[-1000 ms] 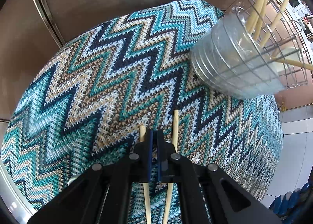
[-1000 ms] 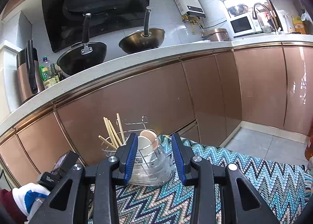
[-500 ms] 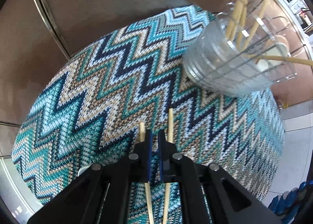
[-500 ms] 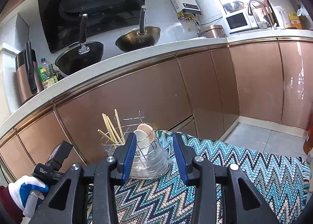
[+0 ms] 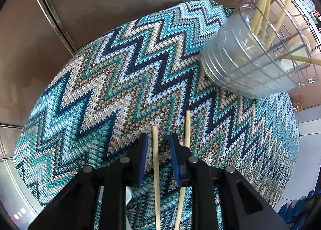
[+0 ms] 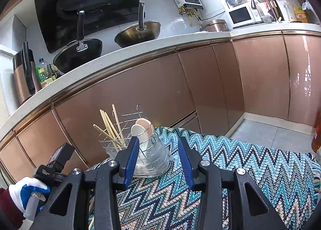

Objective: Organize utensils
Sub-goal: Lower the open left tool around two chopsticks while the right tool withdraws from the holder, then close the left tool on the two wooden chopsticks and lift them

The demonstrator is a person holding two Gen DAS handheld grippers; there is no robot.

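The left gripper [image 5: 157,145] points steeply down at the low centre of its own view, and its jaws are opening. One chopstick [image 5: 155,169] lies on the cloth in the gap between them, touching neither pad as far as I can see. A second chopstick [image 5: 185,149] lies just outside the right-hand jaw, partly under it. It looks like the pick-up step: the gripper is being set around the loose sticks. The next move, I judge, calls for closing on the nearer stick and carrying it to the wire caddy [image 5: 260,53] at the upper right, where several chopsticks already stand.

The right gripper [image 6: 158,155] sits at the bottom centre of its view, moderately open with nothing between its jaws, and faces the caddy, where two spoons [image 6: 143,129] lean beside the sticks. A gloved hand [image 6: 26,191] shows at the lower left.

The desk is covered by a knitted zigzag cloth [image 5: 120,69] in teal, navy and beige. Behind it run copper-coloured cabinet doors [image 6: 140,93] under a pale counter with two pans [image 6: 78,53], a hood and, at the upper right, a microwave [image 6: 240,15].
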